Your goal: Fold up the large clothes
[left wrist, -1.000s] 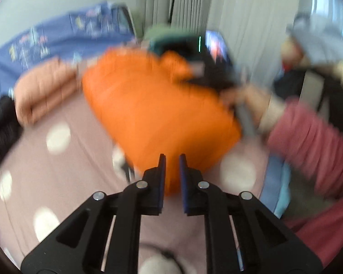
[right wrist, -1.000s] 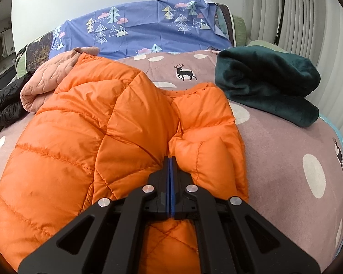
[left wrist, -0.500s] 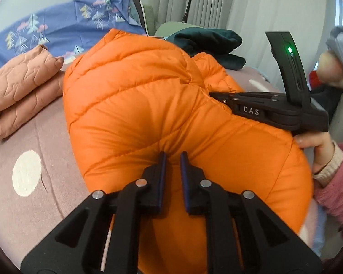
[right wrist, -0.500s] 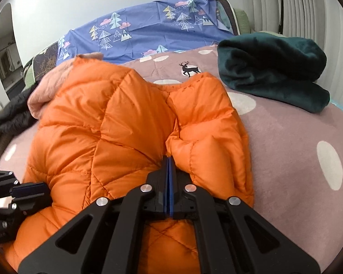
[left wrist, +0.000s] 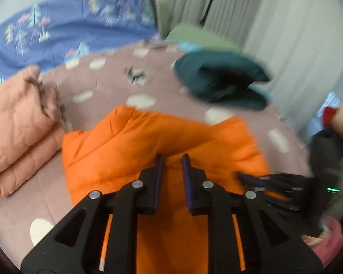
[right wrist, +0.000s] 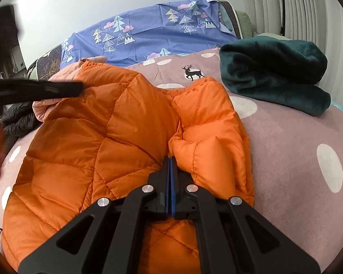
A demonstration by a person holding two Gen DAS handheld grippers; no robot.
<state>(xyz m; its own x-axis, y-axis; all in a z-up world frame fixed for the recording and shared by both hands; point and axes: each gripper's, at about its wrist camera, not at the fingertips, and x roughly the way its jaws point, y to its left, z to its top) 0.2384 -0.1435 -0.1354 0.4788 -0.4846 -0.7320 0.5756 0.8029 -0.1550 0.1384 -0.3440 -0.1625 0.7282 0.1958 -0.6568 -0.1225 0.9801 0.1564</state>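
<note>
An orange quilted jacket [right wrist: 80, 148] lies spread on the mauve dotted bedcover [right wrist: 285, 148]. My right gripper [right wrist: 170, 158] is shut, and the cloth puckers into its tips at a fold near the jacket's middle. My left gripper [left wrist: 172, 157] hovers over the near part of the jacket [left wrist: 130, 150]. Its jaws are opening, with only a narrow gap and nothing pinched between them. In the left wrist view the right gripper [left wrist: 251, 178] shows blurred at the right edge of the jacket. The left gripper [right wrist: 64, 89] reaches in from the left above the jacket's far corner.
A folded pink quilted garment [left wrist: 18, 132] lies left of the jacket. A folded dark green garment [right wrist: 272, 68] sits at the back right. A blue tree-print sheet [right wrist: 148, 36] covers the back. A black garment [right wrist: 18, 121] lies at far left. Curtains [left wrist: 285, 34] hang on the right. A pink sleeve [left wrist: 329, 239] shows.
My left gripper has swept across to above the jacket, and its jaws stand a little wider. The jacket's raised side has flattened. The right gripper keeps its place on the fold.
</note>
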